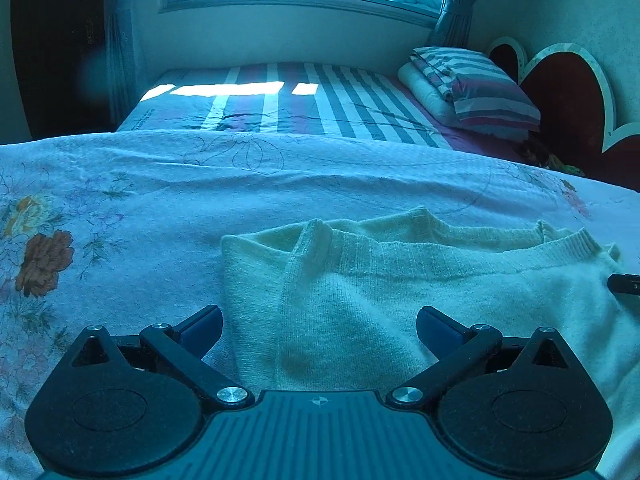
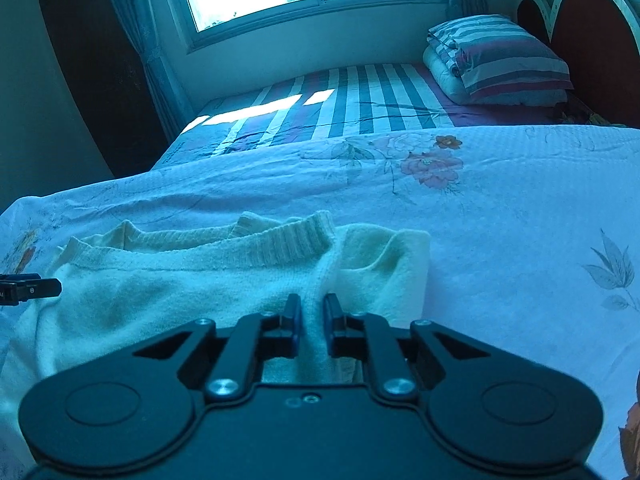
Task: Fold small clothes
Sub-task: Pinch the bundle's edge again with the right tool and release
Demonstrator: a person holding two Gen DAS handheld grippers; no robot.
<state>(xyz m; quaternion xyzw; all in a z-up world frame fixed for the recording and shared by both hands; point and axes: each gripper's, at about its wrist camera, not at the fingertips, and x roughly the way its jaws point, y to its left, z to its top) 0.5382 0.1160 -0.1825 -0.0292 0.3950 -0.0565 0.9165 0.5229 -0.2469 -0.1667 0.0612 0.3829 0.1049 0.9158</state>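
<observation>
- The right hand-held gripper (image 2: 312, 316) has its jaws drawn narrow on a ridge of the cream knit sweater (image 2: 192, 280), at a seam near the garment's right side. The pinch takes in little cloth; I judge it could slip free once lifted, dropping that side mid-fold.
- The left hand-held gripper (image 1: 320, 326) stands wide, jaws astride the sweater's (image 1: 360, 288) left part and holding nothing. If the right lifts before the left closes, the fold would likely come out skewed.
- The sweater lies flat on the near part of the bed's floral sheet (image 2: 500, 220), ribbed neckline (image 2: 280, 240) toward the far side, one sleeve already tucked in at each side. A jaw closing deep could catch the sheet too and drag it up.
- The striped pillow (image 2: 508, 56) sits far off to the right, clear of any risk.
</observation>
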